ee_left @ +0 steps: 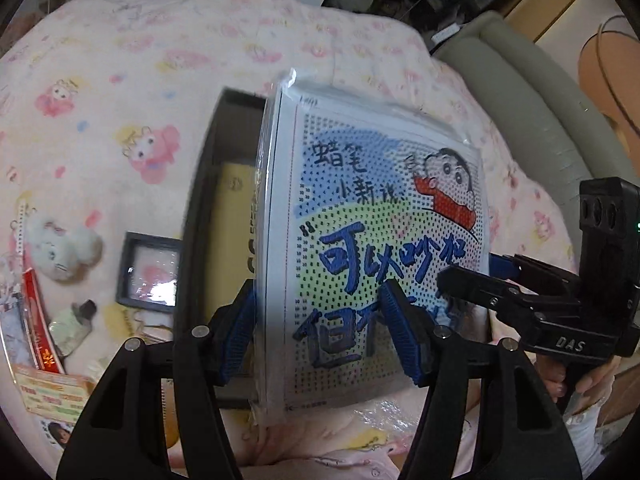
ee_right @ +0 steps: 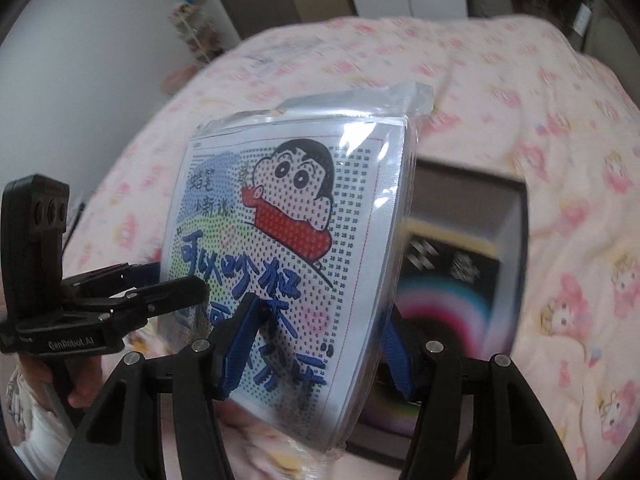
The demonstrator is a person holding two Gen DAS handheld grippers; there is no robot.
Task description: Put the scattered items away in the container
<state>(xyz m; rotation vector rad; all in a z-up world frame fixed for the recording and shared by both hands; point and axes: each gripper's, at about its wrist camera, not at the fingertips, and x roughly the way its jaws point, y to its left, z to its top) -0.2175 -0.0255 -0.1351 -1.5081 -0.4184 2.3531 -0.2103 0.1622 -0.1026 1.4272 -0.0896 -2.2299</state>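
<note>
Grippers, left [ee_left: 320, 336] and right [ee_right: 316, 348], each clamp the bagged cartoon kit [ee_left: 380, 240].
Left view alone shows plush toy [ee_left: 60, 250] at nine o'clock of the box [ee_left: 208, 208].

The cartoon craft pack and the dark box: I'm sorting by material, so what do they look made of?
The cartoon craft pack looks like printed sheets in a clear glossy plastic sleeve: glare streaks and a crinkled sealed top edge. The dark box seems rigid matte board or plastic, with straight flat walls; which one is unclear.
</note>
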